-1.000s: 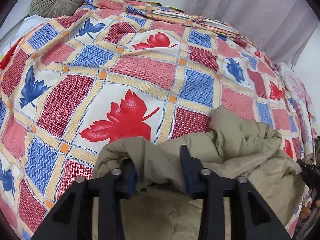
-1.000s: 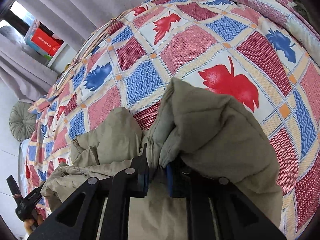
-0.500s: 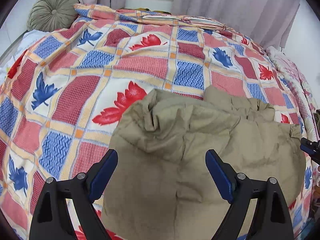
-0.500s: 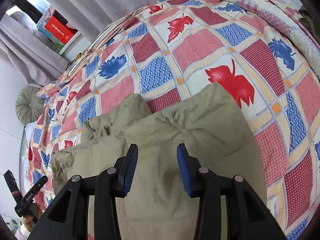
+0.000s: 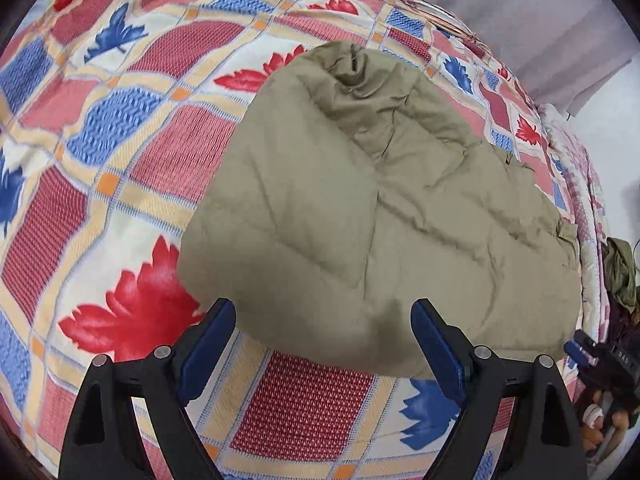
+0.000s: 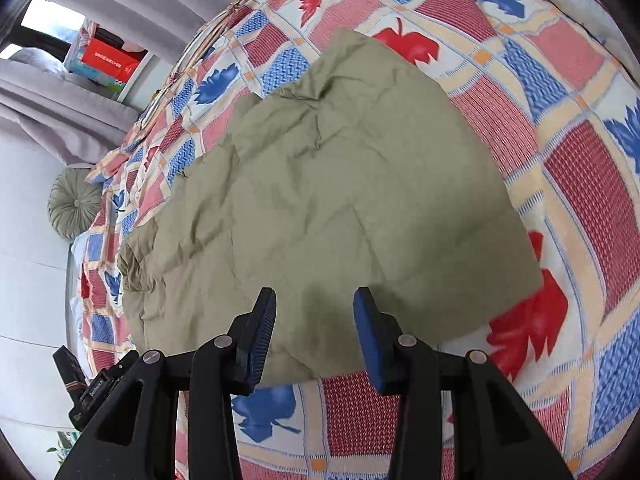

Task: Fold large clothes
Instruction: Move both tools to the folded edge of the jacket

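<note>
Both grippers hang over the bed with their blue-padded fingers spread apart and nothing between them. From the left gripper [image 5: 323, 344] the spread is wide, its pads framing the near edge of the jacket [image 5: 380, 216]; the right gripper [image 6: 315, 336] is parted less, tips just above the same near edge.

That khaki padded jacket lies folded into a rough rectangle on the bedspread [image 5: 120, 128], a checked cover of red, blue and cream squares with leaf prints. Its top layer is creased, and a bunched bit sits at the far end.

Beyond the bed, the right view shows a round green cushion [image 6: 74, 203], grey curtains [image 6: 60, 120] and a red box [image 6: 110, 60] on a shelf.
</note>
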`<state>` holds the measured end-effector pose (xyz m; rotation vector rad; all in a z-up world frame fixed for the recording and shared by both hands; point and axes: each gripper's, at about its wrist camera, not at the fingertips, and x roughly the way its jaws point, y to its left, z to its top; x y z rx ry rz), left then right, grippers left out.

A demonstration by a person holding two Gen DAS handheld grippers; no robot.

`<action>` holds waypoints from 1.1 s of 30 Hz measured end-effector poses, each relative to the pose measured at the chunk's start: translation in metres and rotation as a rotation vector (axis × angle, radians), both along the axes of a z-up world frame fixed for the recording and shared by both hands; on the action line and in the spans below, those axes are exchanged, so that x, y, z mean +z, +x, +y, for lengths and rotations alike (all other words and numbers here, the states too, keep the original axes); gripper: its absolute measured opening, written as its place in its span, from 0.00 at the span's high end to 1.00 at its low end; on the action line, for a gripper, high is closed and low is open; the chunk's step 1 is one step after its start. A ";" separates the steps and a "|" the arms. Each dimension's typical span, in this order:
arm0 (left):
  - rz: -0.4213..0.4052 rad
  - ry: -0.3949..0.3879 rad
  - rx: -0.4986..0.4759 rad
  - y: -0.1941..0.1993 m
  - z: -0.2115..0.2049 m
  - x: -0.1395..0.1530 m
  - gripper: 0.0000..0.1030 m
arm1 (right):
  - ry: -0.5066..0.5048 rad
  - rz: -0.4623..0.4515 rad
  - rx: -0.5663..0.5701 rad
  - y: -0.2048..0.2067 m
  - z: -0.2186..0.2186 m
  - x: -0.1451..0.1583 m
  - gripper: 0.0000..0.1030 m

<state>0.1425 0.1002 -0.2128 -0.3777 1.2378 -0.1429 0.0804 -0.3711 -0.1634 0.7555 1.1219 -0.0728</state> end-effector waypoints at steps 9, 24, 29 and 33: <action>-0.108 0.101 0.046 0.004 0.002 0.019 0.13 | -0.019 0.069 -0.111 -0.035 -0.015 -0.021 0.57; -0.140 0.263 -0.087 0.095 -0.059 -0.020 0.13 | -0.308 0.030 0.088 0.076 0.009 -0.038 0.71; -0.114 0.261 -0.048 0.110 -0.054 -0.022 0.13 | -0.337 0.040 0.096 0.103 0.006 -0.047 0.71; -0.143 0.197 -0.074 0.090 -0.047 0.004 0.13 | -0.257 0.021 0.060 0.099 0.000 -0.031 0.71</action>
